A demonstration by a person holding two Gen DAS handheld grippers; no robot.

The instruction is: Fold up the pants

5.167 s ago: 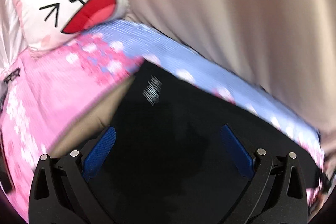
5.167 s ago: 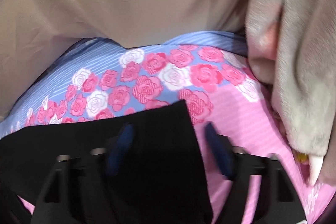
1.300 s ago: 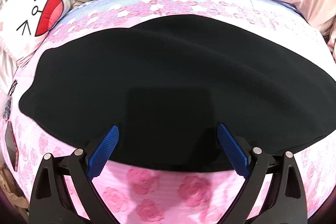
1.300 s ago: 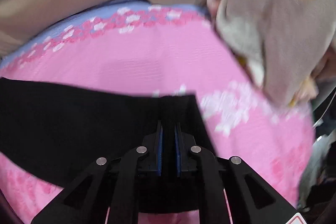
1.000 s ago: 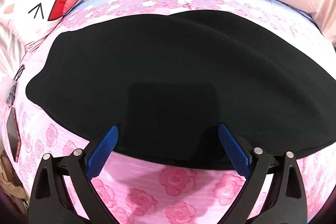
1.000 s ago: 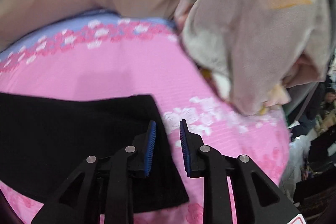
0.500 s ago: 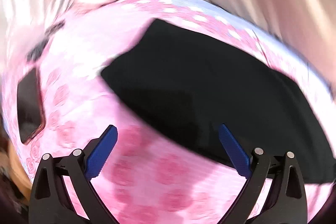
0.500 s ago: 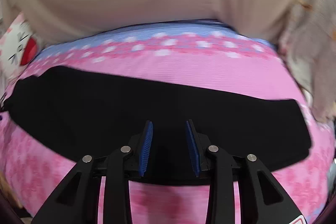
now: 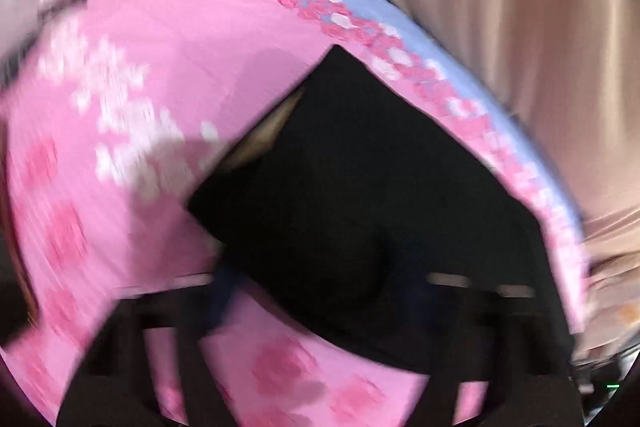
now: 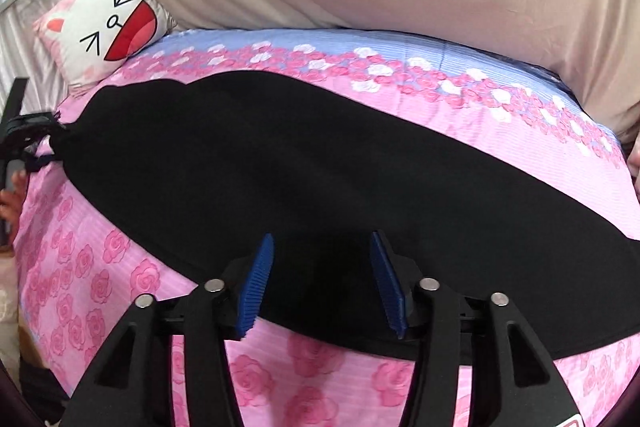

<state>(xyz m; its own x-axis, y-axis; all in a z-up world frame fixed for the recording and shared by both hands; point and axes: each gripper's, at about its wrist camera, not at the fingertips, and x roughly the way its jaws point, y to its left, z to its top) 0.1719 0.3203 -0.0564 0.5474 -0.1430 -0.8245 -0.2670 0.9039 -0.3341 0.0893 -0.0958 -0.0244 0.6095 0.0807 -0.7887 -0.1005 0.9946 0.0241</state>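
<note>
Black pants point(image 10: 320, 163) flat on pink bedspread point(image 10: 100, 267); right gripper point(image 10: 320, 267) spread above near edge; left gripper point(image 9: 320, 291) blurred, state unreadable.

The pants point(image 10: 304, 163) are black, folded into one long flat band lying across the pink rose-print bedcover point(image 10: 100, 267). In the right wrist view the near long edge runs just ahead of the parted tongs point(image 10: 320, 279). In the blurred left wrist view one squared end point(image 9: 340, 163) shows pale lining at its corner
</note>
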